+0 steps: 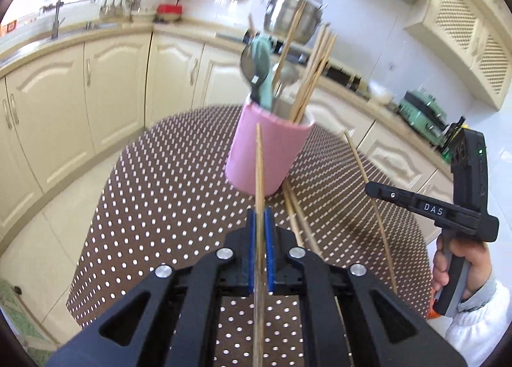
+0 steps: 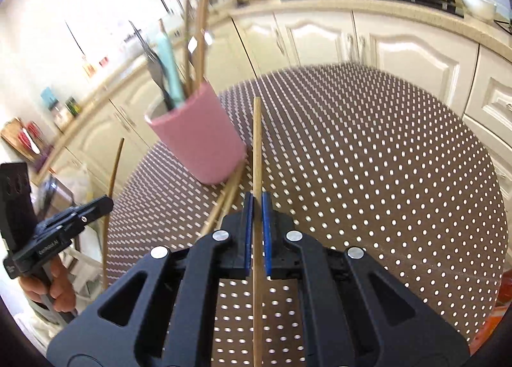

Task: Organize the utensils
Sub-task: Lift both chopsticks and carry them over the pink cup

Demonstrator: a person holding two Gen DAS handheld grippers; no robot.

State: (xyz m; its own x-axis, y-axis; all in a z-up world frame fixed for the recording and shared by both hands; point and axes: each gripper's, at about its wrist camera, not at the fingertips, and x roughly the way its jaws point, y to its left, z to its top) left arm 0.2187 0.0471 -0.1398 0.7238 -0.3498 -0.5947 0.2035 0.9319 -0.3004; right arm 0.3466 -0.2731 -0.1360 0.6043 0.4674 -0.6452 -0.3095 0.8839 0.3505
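A pink holder [image 1: 268, 155] [image 2: 198, 146] stands on the brown dotted table [image 1: 166, 194] with a teal spoon [image 1: 263, 78], metal spoons and several chopsticks in it. My left gripper [image 1: 260, 211] is shut on one wooden chopstick [image 1: 259, 168], which points up towards the holder. My right gripper [image 2: 256, 203] is shut on another chopstick [image 2: 256, 149], just right of the holder. Each gripper also shows in the other's view, the right gripper [image 1: 372, 190] and the left gripper [image 2: 105, 202], with its stick. Loose chopsticks [image 1: 294, 207] [image 2: 224, 203] lie at the holder's base.
Cream cabinets [image 1: 105, 88] and a counter ring the round table. There is a sink tap [image 1: 56, 11] at the back left and a steel pot [image 1: 292, 16] on the stove behind the holder. A person's hand [image 1: 460, 267] grips the right tool's handle.
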